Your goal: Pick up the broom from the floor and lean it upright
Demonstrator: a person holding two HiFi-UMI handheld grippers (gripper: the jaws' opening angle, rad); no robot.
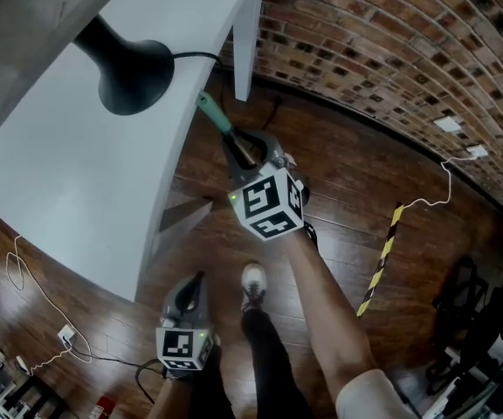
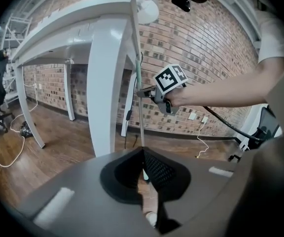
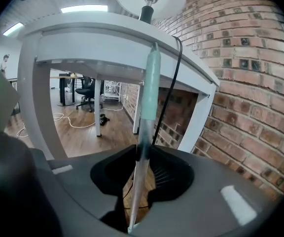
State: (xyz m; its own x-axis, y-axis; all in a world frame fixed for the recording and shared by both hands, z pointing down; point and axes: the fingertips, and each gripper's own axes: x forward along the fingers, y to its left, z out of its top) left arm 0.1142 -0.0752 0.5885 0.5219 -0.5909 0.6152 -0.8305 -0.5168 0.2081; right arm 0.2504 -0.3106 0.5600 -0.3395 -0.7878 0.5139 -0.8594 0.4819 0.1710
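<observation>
Broom [image 3: 143,132] stands near upright, its pale handle w/ a mint-green grip [image 3: 151,78] at the top. The grip's tip meets the edge of the white surface [image 1: 77,164], right by the lamp's black cable [image 3: 169,93]. Broom head not visible in any view.

The handle runs btwn the jaws of the right hand-held gripper [image 3: 141,154]. Jaws are apart: the handle sits by the left pad w/ a clear gap to the right pad, so no squeeze on it.

Left hand-held gripper [image 2: 143,153] hangs lower and well apart from the broom, jaws closed together w/ nothing btwn them; it points toward the handle and the right one.

On the surface: a black lamp base [image 1: 134,72]. Below: dark wood floor [image 1: 339,182], person's shoe [image 1: 252,282], a yellow-black striped strip [image 1: 381,260], white cables [image 1: 24,278]. Brick wall [image 1: 391,42] behind.
</observation>
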